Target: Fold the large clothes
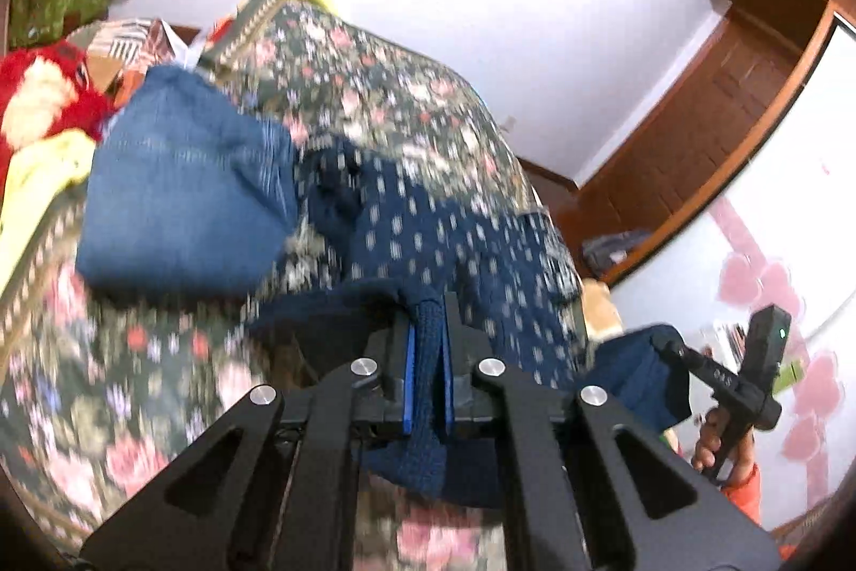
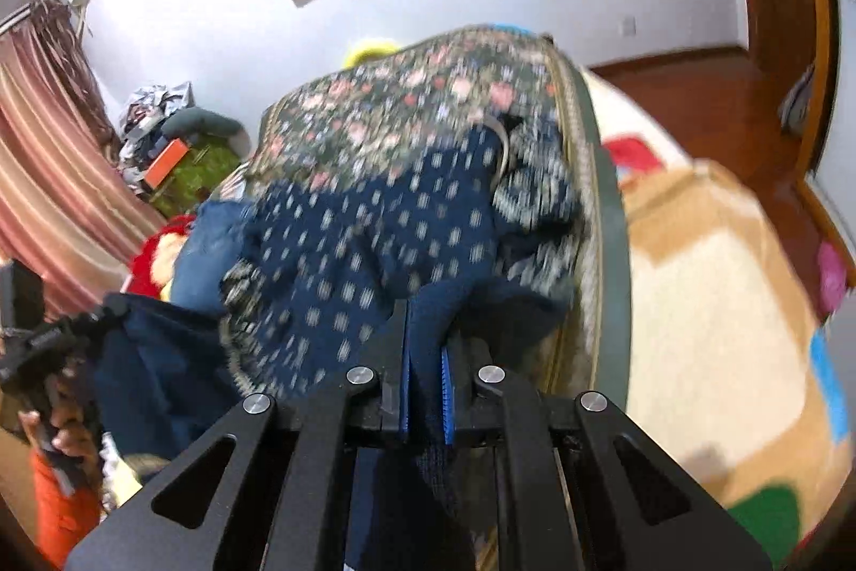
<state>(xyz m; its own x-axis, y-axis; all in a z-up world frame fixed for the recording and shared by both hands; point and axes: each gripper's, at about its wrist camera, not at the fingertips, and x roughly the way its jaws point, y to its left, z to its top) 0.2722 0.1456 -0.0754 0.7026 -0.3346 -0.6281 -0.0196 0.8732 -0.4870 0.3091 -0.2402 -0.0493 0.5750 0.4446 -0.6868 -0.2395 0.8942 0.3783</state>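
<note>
A navy garment with small white marks [image 1: 428, 234] [image 2: 364, 244] lies rumpled on a floral bedspread [image 1: 374, 78] [image 2: 406, 100]. My left gripper [image 1: 428, 319] is shut on a dark navy edge of that garment, which runs between the blue pads. My right gripper [image 2: 425, 319] is shut on another navy edge of the same garment. In the left wrist view the right gripper [image 1: 663, 346] shows at the right, cloth hanging from it, a hand below. The left gripper [image 2: 107, 309] appears at the left of the right wrist view, also with cloth. Both views are motion-blurred.
A folded blue cloth [image 1: 182, 196] lies on the bed left of the garment, beside a red plush toy [image 1: 43, 89] and a yellow cloth [image 1: 37, 175]. A patterned rug [image 2: 722, 303] covers the floor right of the bed. Wooden doors [image 1: 749, 78] stand beyond.
</note>
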